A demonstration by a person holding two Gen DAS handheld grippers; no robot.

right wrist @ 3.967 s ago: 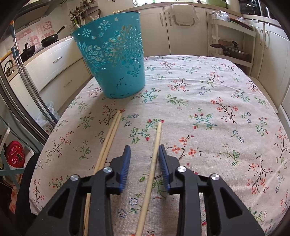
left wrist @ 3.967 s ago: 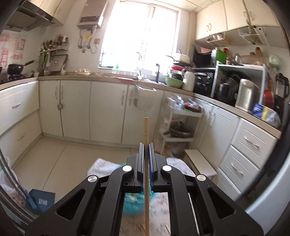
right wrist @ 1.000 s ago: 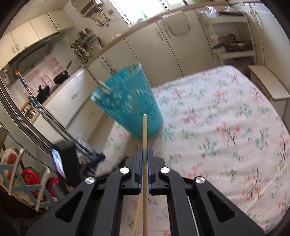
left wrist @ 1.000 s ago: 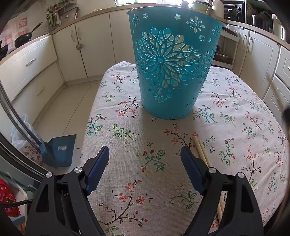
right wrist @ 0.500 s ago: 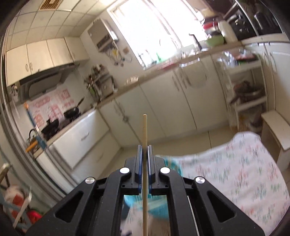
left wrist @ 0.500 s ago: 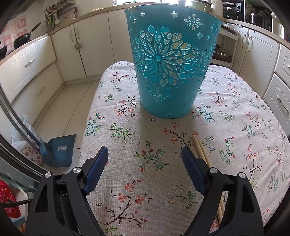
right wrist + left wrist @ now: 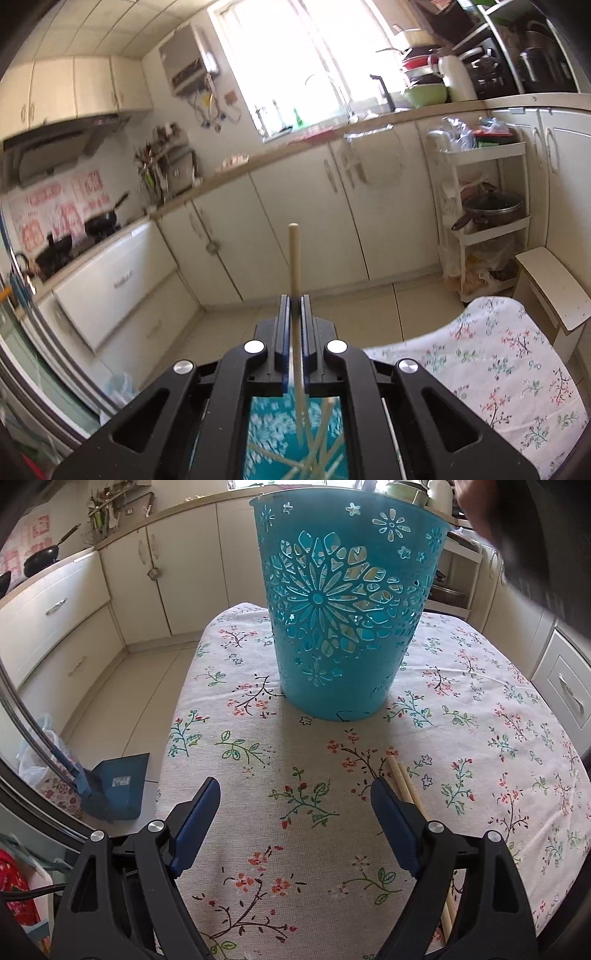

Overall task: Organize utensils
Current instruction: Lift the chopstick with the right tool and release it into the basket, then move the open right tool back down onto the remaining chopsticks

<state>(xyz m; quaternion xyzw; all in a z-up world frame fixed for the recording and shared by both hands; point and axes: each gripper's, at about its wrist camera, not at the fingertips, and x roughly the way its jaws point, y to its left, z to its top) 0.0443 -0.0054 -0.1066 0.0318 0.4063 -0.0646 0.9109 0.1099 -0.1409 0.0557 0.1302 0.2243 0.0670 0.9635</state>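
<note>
Chopstick (image 7: 294,258) clamped upright in the right tool (image 7: 294,314) above the teal basket (image 7: 347,620) on the desk (image 7: 480,738), while the left tool (image 7: 295,808) gapes empty near two chopsticks (image 7: 402,786).

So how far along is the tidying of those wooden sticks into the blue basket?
Partway. Several chopsticks already lie inside the turquoise basket. The right tongs are shut on one more chopstick, held above the basket. Two chopsticks remain on the floral tablecloth beside the open, empty left tongs.
</note>
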